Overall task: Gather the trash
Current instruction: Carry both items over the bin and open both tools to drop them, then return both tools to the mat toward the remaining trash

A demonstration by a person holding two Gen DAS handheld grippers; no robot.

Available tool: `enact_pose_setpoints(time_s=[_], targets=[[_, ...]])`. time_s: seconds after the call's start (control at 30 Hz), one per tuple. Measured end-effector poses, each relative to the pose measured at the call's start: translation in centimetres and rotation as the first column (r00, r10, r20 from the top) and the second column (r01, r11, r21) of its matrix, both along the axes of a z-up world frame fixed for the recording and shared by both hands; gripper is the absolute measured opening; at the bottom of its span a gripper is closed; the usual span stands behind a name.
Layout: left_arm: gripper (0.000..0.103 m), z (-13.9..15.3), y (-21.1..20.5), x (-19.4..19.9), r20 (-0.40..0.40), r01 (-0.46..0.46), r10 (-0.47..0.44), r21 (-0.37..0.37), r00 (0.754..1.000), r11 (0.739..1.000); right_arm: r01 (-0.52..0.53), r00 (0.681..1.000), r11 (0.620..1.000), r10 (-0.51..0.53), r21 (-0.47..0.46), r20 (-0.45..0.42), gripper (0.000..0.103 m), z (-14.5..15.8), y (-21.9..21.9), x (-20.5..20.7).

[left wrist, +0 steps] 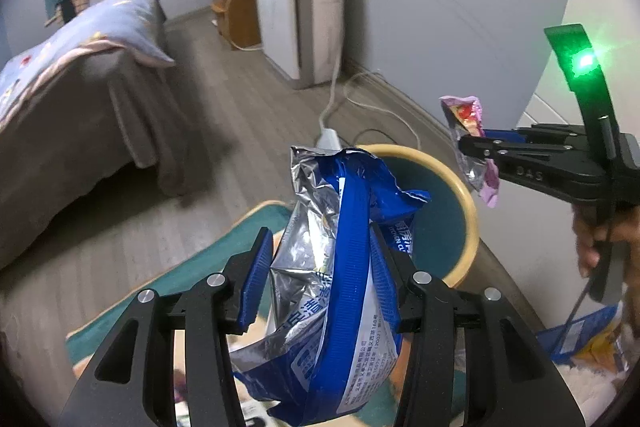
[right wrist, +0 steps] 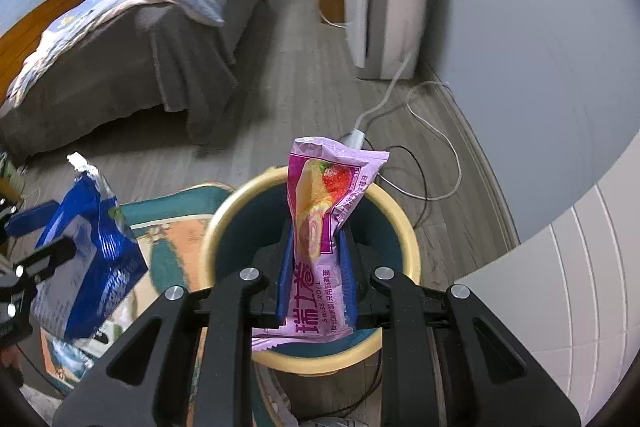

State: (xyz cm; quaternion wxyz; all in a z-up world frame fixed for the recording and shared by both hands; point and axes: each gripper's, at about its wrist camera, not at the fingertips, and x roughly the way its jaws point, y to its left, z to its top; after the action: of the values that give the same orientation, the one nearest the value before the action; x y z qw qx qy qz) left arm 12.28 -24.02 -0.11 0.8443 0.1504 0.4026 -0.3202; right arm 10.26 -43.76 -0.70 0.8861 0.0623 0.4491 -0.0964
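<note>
My left gripper [left wrist: 320, 275] is shut on a crumpled blue and silver foil bag [left wrist: 340, 267], held just left of a round bin [left wrist: 472, 219] with a yellow rim and teal inside. In the right wrist view that blue bag [right wrist: 92, 247] hangs at the left, beside the bin [right wrist: 224, 215]. My right gripper [right wrist: 316, 279] is shut on a pink Swiss roll wrapper [right wrist: 320, 223], which stands upright directly over the bin's mouth. From the left wrist view the right gripper [left wrist: 468, 143] and its pink wrapper [left wrist: 468, 115] sit above the bin's right rim.
A bed [right wrist: 132, 39] with a blue quilt fills the left. A white appliance [right wrist: 384, 3] stands by the wall, its cord and plug [right wrist: 356, 135] lying on the wood floor behind the bin. A teal and orange rug [right wrist: 172, 251] lies under the bin's left side.
</note>
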Motion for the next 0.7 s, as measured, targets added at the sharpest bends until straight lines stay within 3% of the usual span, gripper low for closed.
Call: enact_pose_setpoints(time_s=[0.33, 0.47, 0.5, 0.57, 0.6, 0.7], targets=[[0.05, -3.2, -4.4, 0.6, -0.048, 0.085, -0.082, 0.059, 0.995, 0.995, 0.075, 0.997, 0.997, -0.076, -0.023, -0.029, 0.02, -1.7, -2.4, 0.2], [0.05, -2.8, -5.5, 2.0, -0.062, 0.059, -0.059, 0.006, 0.996, 0.998, 0.086, 0.996, 0.996, -0.086, -0.017, -0.021, 0.023, -1.7, -2.6, 0.0], [0.054, -2.4, -5.7, 2.2, -0.05, 0.051, -0.051, -0.012, 0.997, 0.999, 0.091, 0.996, 0.996, -0.092, -0.018, -0.016, 0.026, -1.6, -2.6, 0.0], [0.065, -1.6, -5.8, 2.4, -0.03, 0.035, -0.036, -0.034, 0.999, 0.999, 0.104, 0.995, 0.994, -0.104, -0.024, -0.003, 0.064, -1.4, -2.4, -0.1], [0.077, -1.3, -5.8, 2.4, -0.023, 0.028, -0.029, -0.042, 0.999, 0.999, 0.108, 0.994, 0.994, -0.108, -0.03, 0.009, 0.072, -1.2, -2.3, -0.3], [0.088, -0.7, -5.0, 2.1, -0.013, 0.026, -0.027, -0.071, 1.0, 0.997, 0.103, 0.994, 0.994, -0.102, -0.041, 0.027, 0.082, -0.7, -2.0, -0.6]])
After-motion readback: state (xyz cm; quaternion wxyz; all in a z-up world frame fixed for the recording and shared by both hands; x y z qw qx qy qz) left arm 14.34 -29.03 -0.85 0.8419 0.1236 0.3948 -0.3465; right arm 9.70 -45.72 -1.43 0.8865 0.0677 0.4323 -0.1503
